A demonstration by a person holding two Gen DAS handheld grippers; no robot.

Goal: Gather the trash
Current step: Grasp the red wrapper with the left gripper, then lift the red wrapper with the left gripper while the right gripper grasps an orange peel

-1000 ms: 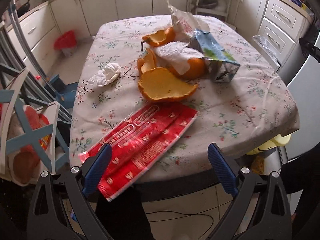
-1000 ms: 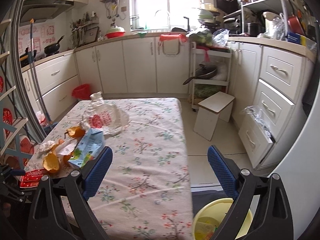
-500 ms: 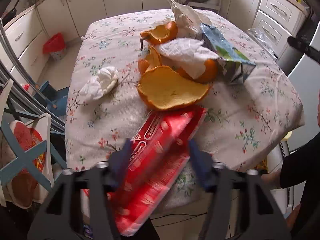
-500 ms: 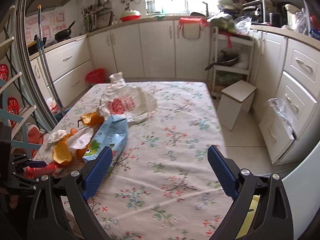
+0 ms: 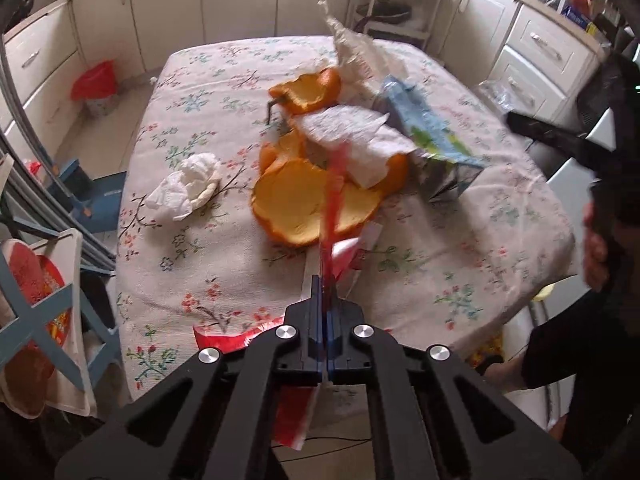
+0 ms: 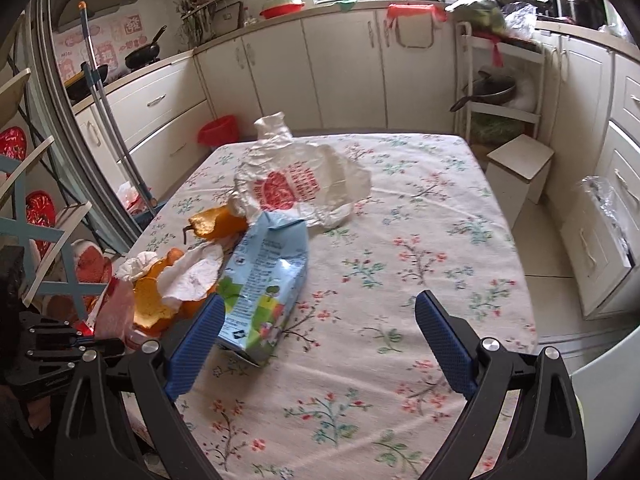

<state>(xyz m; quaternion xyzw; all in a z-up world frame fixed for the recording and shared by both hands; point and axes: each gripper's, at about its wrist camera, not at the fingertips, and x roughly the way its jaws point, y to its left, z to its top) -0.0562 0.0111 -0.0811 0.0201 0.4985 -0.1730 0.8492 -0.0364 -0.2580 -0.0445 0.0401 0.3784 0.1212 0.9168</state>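
My left gripper [image 5: 325, 292] is shut on the red wrapper [image 5: 334, 200], which stands on edge between the pads, lifted off the near table edge. Beyond it lie orange peels [image 5: 304, 204], a white tissue [image 5: 352, 136], a crumpled tissue wad [image 5: 188, 186], a blue carton [image 5: 432, 140] and a white plastic bag [image 5: 360, 56]. My right gripper [image 6: 316, 332] is open and empty above the floral table [image 6: 400, 264], with the blue carton [image 6: 266, 280] at its left finger. The peels [image 6: 154, 304], the bag [image 6: 304, 184] and the red wrapper [image 6: 116, 312] show there too.
A red bin [image 6: 218, 130] stands by the cabinets at the back. A folding rack [image 5: 40, 280] is left of the table. A white stool [image 6: 520, 164] and a wire shelf [image 6: 500, 88] stand to the right. A person's hand [image 5: 596, 248] is at the right edge.
My left gripper closed on the red wrapper and lifted it from flat to on edge. My right gripper moved forward and lower over the table, towards the blue carton.
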